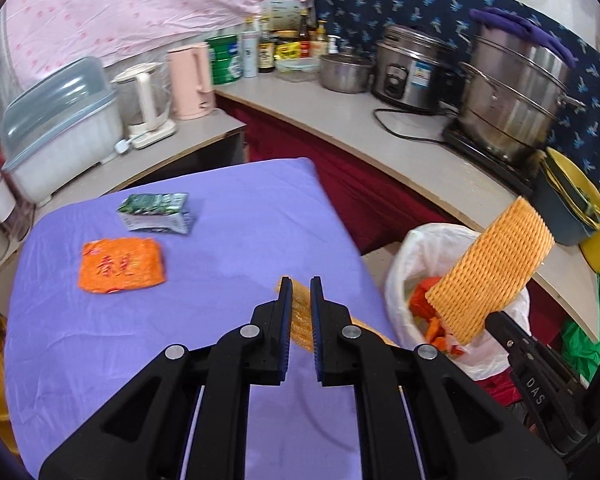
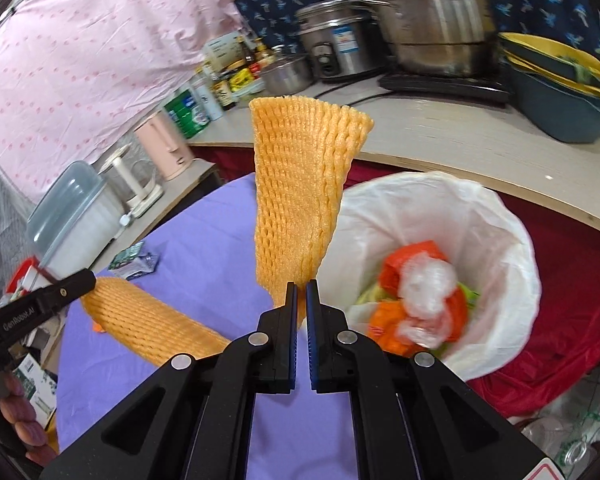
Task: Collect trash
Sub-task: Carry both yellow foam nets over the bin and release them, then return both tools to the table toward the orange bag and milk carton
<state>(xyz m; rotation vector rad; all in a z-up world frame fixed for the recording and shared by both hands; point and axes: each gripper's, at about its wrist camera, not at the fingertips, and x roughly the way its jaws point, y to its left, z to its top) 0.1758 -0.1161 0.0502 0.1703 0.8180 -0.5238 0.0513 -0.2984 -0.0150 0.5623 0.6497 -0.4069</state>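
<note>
My left gripper [image 1: 301, 284] is shut on an orange foam net [image 1: 300, 320] over the purple table [image 1: 228, 248]. The same net [image 2: 152, 328] hangs from the left gripper's black fingers [image 2: 66, 290] in the right wrist view. My right gripper [image 2: 301, 286] is shut on a second foam net [image 2: 300, 192], which stands up from its tips beside the white-lined bin [image 2: 500, 216]. From the left wrist view that net [image 1: 488, 276] hangs over the bin [image 1: 416, 248]. An orange packet [image 1: 122, 266] and a green carton [image 1: 156, 214] lie on the table.
The bin holds orange wrappers [image 2: 400, 268] and clear plastic [image 2: 428, 284]. A counter [image 1: 380, 140] with pots, a rice cooker [image 1: 412, 68], kettles and bottles curves behind the table. Stacked bowls [image 2: 556, 80] sit at the counter's right end. A person's hand [image 2: 20, 420] shows at lower left.
</note>
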